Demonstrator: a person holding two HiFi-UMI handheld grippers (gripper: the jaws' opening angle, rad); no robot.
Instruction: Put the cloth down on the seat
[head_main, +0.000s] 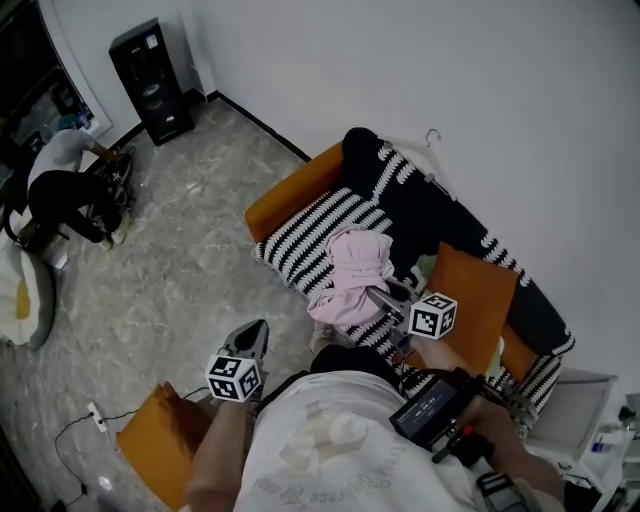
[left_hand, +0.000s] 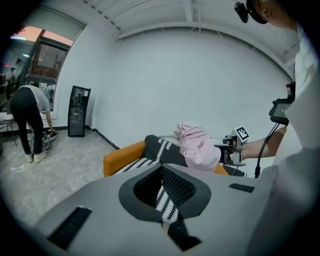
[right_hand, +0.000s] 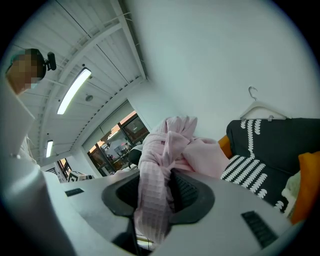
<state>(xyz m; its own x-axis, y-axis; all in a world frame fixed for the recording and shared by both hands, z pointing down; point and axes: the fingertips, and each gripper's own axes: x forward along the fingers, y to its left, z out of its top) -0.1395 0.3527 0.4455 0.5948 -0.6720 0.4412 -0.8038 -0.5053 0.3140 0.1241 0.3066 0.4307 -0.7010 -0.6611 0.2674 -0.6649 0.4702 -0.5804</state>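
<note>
The right gripper (right_hand: 155, 200) clamps a pink waffle-weave cloth (right_hand: 170, 150) above the black-and-white striped seat (head_main: 310, 235). Only its own view shows the left gripper (left_hand: 162, 192) parted and empty.

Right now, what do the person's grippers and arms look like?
Both the left gripper and the right gripper have grey bodies with black ribbed pads, and each carries a white cube with black square markers. The person wears a white short-sleeved T-shirt. A black cable runs beside the right arm.

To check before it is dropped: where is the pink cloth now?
In the head view, the pink cloth hangs from the right claw, above the striped sofa seat, just left of the orange cushion.
</note>
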